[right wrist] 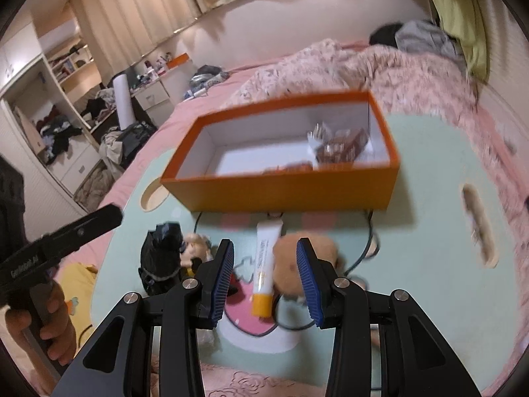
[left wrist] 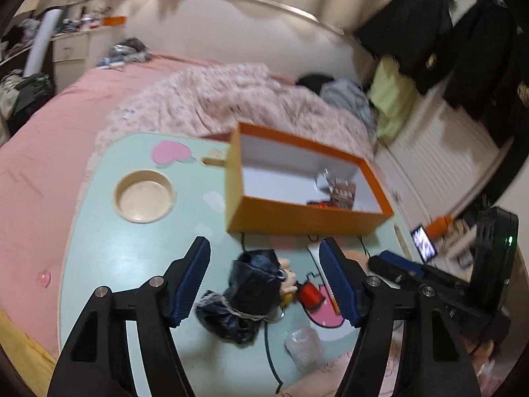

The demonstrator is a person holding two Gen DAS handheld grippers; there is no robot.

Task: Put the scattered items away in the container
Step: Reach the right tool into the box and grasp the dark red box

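Observation:
An orange box [left wrist: 297, 218] [right wrist: 284, 188] with a white inside stands on the mint lap table [left wrist: 132, 258] [right wrist: 423, 248] and holds snack packets [left wrist: 340, 192] [right wrist: 337, 145]. My left gripper [left wrist: 264, 281] is open over a crumpled black bag [left wrist: 251, 291] [right wrist: 162, 258], a small doll [left wrist: 287, 279] [right wrist: 196, 246] and a red piece [left wrist: 309, 292]. My right gripper [right wrist: 266, 279] is open around a white tube with an orange cap [right wrist: 264, 264], next to a brown plush toy [right wrist: 304, 258]. A clear plastic wrapper [left wrist: 304, 347] lies nearer.
The table sits on a pink bed [left wrist: 36, 165] with a rumpled quilt [left wrist: 231, 99] [right wrist: 396, 69]. It has a round cup recess [left wrist: 143, 195] and a handle slot [right wrist: 479, 228]. A dark cable [right wrist: 370, 248] loops over the table. Cluttered shelves [right wrist: 59, 125] stand at the left.

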